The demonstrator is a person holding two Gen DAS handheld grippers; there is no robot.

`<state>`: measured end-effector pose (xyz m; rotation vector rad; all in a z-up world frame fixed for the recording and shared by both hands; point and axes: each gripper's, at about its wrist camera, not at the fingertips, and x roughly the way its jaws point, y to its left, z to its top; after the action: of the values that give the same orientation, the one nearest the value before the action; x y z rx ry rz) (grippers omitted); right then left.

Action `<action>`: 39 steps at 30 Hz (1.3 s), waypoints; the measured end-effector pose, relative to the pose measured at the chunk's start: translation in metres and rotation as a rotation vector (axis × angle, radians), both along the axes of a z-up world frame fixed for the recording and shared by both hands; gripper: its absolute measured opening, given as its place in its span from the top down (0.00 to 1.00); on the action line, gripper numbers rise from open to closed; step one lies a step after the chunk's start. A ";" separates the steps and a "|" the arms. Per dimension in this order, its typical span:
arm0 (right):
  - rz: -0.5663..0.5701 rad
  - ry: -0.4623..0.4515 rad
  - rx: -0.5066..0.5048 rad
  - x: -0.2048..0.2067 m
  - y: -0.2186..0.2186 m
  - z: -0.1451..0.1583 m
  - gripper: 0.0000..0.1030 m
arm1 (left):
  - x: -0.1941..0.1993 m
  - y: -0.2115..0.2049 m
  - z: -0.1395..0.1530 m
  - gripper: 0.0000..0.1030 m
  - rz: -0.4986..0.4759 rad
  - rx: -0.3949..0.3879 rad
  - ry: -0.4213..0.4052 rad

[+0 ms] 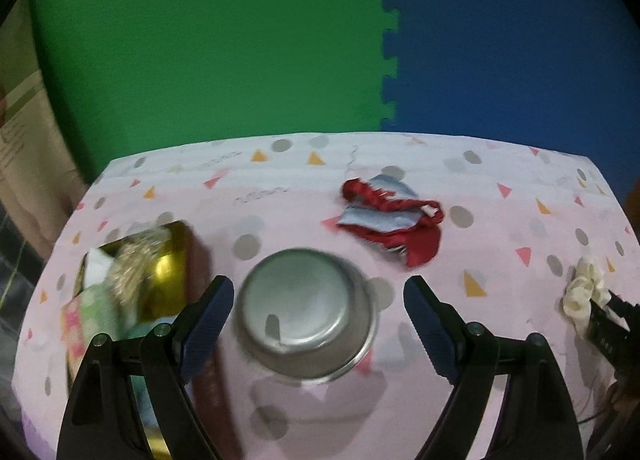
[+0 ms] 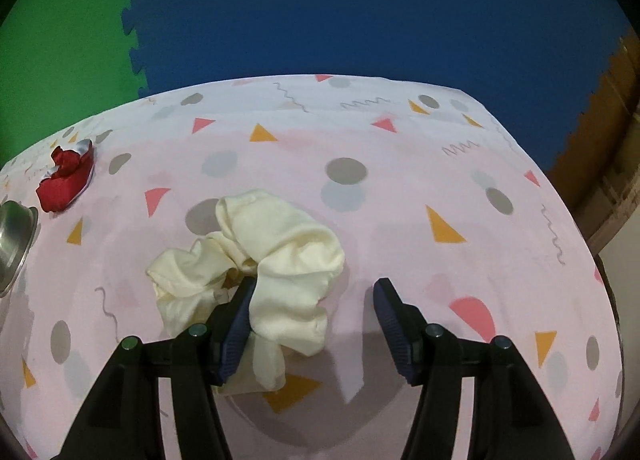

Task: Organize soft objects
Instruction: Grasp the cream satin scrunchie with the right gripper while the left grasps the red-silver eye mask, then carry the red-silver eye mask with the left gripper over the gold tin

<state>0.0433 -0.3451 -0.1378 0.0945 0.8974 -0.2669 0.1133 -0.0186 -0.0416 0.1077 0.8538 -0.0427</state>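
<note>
A cream scrunchie [image 2: 280, 256] lies bunched around the left finger [image 2: 234, 324] of my right gripper [image 2: 316, 284], whose jaws stand wide apart; the right finger touches nothing. The left wrist view shows the same cream scrunchie [image 1: 582, 292] at the far right, by the right gripper's tip. A red scrunchie [image 1: 400, 228] tangled with a pale blue one lies toward the table's far side, and appears as a red scrunchie [image 2: 64, 180] at the left of the right wrist view. My left gripper [image 1: 319, 284] is open, hovering with a steel bowl [image 1: 308, 312] seen between its fingers.
A gold box [image 1: 160, 272] at the left holds several soft items, blurred. The table wears a pink patterned cloth [image 2: 400, 188]. Green and blue foam mats [image 1: 384, 60] cover the floor beyond. The steel bowl's rim [image 2: 20, 244] shows at the left edge.
</note>
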 end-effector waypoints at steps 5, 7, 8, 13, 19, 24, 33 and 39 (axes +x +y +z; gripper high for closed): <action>0.001 0.003 -0.017 0.002 0.002 -0.001 0.41 | 0.031 -0.017 -0.012 0.18 -0.014 -0.030 0.040; 0.000 0.001 -0.004 0.001 0.001 -0.001 0.41 | 0.042 -0.023 -0.018 0.18 -0.021 -0.030 0.057; 0.000 0.000 -0.003 0.001 0.001 -0.001 0.41 | 0.049 -0.027 -0.020 0.18 -0.025 -0.027 0.062; 0.000 0.001 -0.010 0.002 0.001 -0.001 0.41 | 0.074 -0.043 -0.032 0.18 -0.064 -0.021 0.094; 0.000 0.002 -0.013 0.002 0.002 -0.001 0.41 | 0.099 -0.057 -0.053 0.18 -0.085 -0.008 0.154; 0.001 0.000 -0.012 0.002 0.002 -0.001 0.41 | 0.108 -0.064 -0.067 0.18 -0.104 -0.035 0.191; 0.001 -0.001 -0.011 0.002 0.002 -0.001 0.41 | 0.109 -0.069 -0.081 0.47 -0.103 -0.072 0.218; 0.001 -0.001 -0.011 0.002 0.002 -0.001 0.41 | 0.105 -0.070 -0.078 0.75 -0.126 -0.076 0.228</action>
<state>0.0450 -0.3432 -0.1385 0.0841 0.8950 -0.2713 0.2183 -0.0886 -0.1195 0.0865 1.0716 -0.2085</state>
